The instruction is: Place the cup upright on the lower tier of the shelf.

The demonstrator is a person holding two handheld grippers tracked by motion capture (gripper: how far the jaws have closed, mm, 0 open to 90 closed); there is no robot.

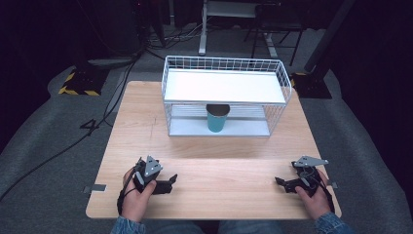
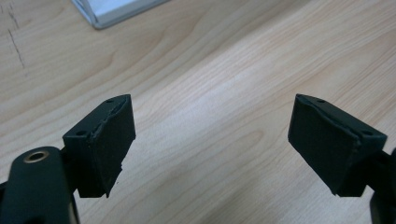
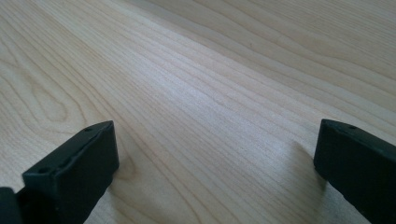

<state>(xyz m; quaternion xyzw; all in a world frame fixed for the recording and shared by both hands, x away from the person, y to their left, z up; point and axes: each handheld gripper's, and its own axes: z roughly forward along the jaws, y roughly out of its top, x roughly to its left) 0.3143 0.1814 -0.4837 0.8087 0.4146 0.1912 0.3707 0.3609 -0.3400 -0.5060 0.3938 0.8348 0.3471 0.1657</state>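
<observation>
Nearest me, both hands rested low on the wooden worktop (image 1: 214, 180): the left gripper (image 1: 171, 181) at the left, the right gripper (image 1: 278, 182) at the right, each with jaws wide apart and holding nothing. Farther back stood the white wire rack (image 1: 224, 87), and the teal cup (image 1: 217, 118) sat upright on its lower shelf.

Light: bright from above on the table (image 1: 214, 175), dark surroundings.
Glare: white shelf (image 1: 224, 87) washed out.
Shadows: soft, short.
Focus: high view slightly soft; near jaws blurred.
</observation>
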